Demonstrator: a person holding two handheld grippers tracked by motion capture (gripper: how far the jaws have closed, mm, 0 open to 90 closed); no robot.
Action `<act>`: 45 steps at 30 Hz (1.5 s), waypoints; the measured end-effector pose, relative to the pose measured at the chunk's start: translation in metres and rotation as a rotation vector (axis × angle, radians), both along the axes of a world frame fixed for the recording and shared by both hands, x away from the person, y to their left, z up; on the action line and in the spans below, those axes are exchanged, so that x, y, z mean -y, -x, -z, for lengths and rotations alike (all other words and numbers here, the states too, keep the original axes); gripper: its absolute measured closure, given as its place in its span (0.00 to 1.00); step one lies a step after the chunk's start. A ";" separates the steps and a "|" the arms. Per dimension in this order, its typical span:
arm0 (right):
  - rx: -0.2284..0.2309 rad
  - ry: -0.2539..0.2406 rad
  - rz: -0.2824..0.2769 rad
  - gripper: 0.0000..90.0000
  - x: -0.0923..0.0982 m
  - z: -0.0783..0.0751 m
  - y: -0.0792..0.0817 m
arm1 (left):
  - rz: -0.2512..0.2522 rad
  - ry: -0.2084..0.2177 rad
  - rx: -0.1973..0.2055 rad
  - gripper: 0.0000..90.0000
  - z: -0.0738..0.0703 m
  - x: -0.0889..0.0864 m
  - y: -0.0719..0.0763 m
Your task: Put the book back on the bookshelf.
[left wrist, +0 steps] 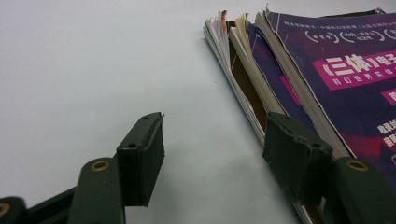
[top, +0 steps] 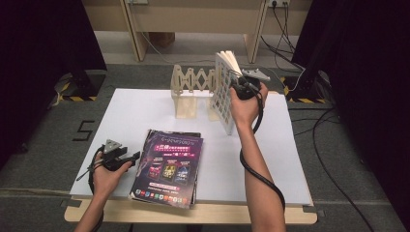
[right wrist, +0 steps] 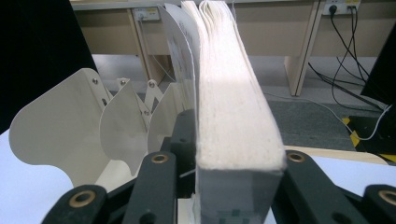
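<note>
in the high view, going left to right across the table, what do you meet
left tongs → stack of magazines → folding rack → upright book → right tongs, clamped on the book

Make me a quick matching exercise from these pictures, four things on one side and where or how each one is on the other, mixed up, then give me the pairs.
Things
1. book
2. magazine stack
3. accordion rack
4. left hand-held gripper

States
A. stands at the far side of the white board
B. lies flat near the front edge
C. jaws apart, nothing between them
D. held upright in the right hand-held gripper

Pairs: 1-D, 2-B, 3-A, 4-C
</note>
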State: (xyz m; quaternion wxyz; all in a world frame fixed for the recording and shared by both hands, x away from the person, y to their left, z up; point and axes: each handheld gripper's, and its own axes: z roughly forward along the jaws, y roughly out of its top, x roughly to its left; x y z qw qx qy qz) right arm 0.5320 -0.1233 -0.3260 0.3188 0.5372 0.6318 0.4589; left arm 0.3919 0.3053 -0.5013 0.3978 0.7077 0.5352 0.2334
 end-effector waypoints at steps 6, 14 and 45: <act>-0.006 -0.009 0.002 0.79 -0.002 0.000 -0.005 | 0.002 0.002 0.001 0.42 0.000 0.000 0.000; -0.024 0.005 0.004 0.83 -0.003 -0.002 -0.007 | 0.002 -0.002 0.001 0.42 0.000 0.000 0.000; 0.169 -0.050 0.083 0.83 -0.019 0.000 -0.015 | 0.004 0.005 0.004 0.42 0.000 0.000 0.000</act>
